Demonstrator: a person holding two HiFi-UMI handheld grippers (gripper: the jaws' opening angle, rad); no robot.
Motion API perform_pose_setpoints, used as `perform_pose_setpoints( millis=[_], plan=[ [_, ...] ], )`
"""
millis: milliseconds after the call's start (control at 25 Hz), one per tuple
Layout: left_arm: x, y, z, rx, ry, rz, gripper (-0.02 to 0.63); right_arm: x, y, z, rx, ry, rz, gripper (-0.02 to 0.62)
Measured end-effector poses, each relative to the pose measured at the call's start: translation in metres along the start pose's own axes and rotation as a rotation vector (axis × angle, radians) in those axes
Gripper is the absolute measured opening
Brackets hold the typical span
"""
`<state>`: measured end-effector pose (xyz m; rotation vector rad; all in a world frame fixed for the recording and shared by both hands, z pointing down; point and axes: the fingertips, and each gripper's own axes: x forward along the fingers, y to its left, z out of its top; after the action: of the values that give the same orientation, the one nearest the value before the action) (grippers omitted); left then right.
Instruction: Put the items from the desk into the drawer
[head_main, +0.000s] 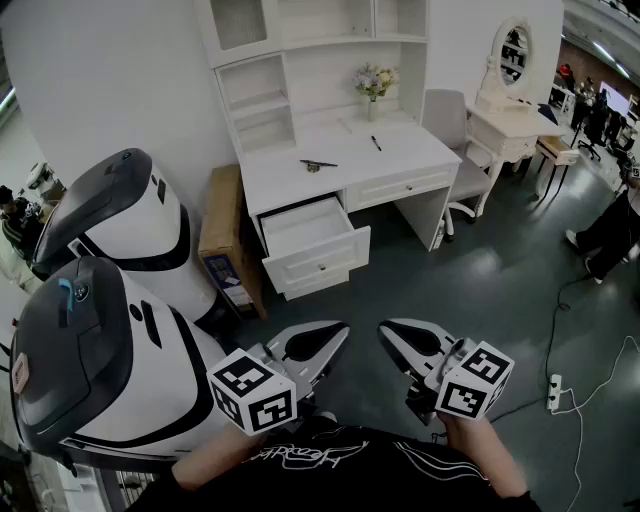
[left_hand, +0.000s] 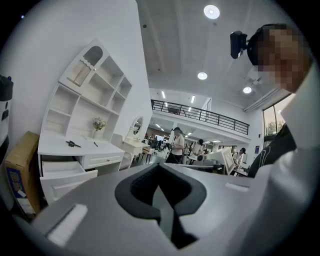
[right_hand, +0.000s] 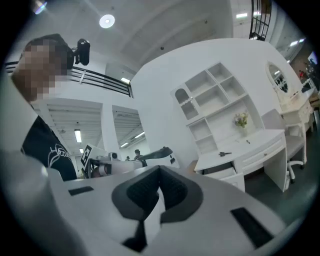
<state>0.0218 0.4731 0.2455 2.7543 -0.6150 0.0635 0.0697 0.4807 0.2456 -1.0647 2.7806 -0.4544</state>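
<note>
The left gripper (head_main: 336, 336) has its jaws pressed together with nothing between them, and the left gripper view shows the two dark pads meeting at a thin seam (left_hand: 160, 172). The right gripper (head_main: 386, 334) is the same, jaws closed on each other and empty, as its own view confirms (right_hand: 159, 174). Both are held low and near, just in front of the person's dark shirt, tips pointing towards each other with a small gap between them, over bare grey floor. Well beyond them, at the far wall, stands the white desk (head_main: 400, 160) with its left drawer (head_main: 312, 238) pulled open. On the desktop lie a dark scissors-like tool (head_main: 317, 164) towards the left and a pen (head_main: 376, 143) further right, and a vase of flowers (head_main: 372, 84) stands at the back. A cardboard box (head_main: 224, 232) leans just left of the desk, a chair (head_main: 446, 118) stands on its right, and two large white and grey machines (head_main: 105, 345) fill the near left.
</note>
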Motion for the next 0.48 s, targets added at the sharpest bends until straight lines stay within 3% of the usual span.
perform_pose_setpoints(
  millis=[480],
  plan=[
    [0.015, 0.017, -0.004, -0.007, 0.033, 0.032, 0.009, 0.006, -0.027, 0.001, 0.023, -0.002, -0.014, 0.009]
  ],
)
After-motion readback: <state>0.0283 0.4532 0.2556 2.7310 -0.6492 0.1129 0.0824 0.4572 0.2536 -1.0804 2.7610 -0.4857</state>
